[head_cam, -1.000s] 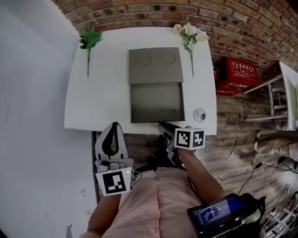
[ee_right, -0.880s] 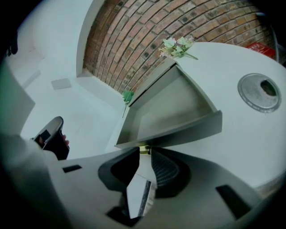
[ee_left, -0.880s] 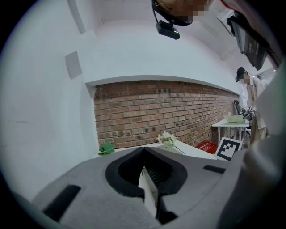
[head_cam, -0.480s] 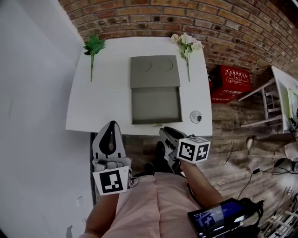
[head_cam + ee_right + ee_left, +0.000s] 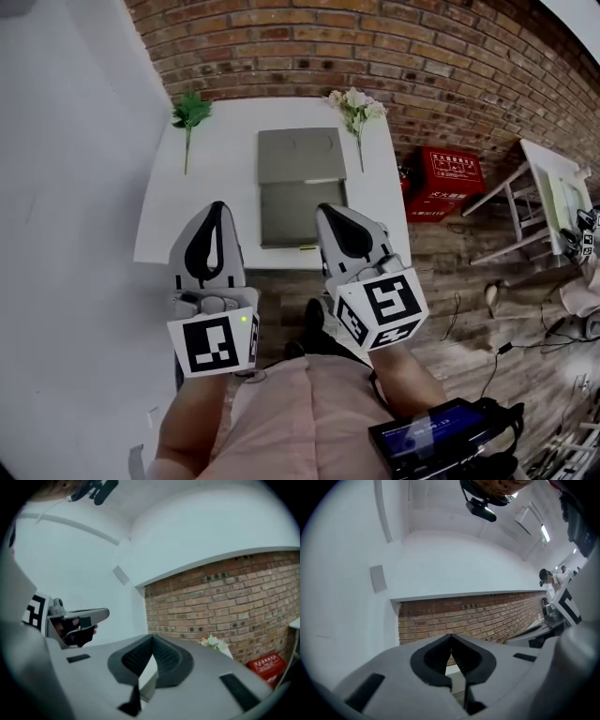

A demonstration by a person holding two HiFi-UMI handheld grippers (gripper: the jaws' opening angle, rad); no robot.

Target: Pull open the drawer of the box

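The left gripper (image 5: 214, 212) hangs above the near edge of the surface (image 5: 178, 220), fingers closed on nothing. Mid-surface sits the box (image 5: 300, 155), its drawer (image 5: 302, 214) already out toward the person. It looks rigid, probably light and free-sliding, and is best taken by the small handle (image 5: 307, 247) at its front edge. The right gripper (image 5: 330, 214) has just been closing its fingers, which are now together and empty.

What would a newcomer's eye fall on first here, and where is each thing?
The left gripper and right gripper fill the foreground side by side, marker cubes nearest; both are shut and empty, the right's jaws having just closed. Beyond them sits the grey box on the white table, its drawer pulled open, before a brick wall.
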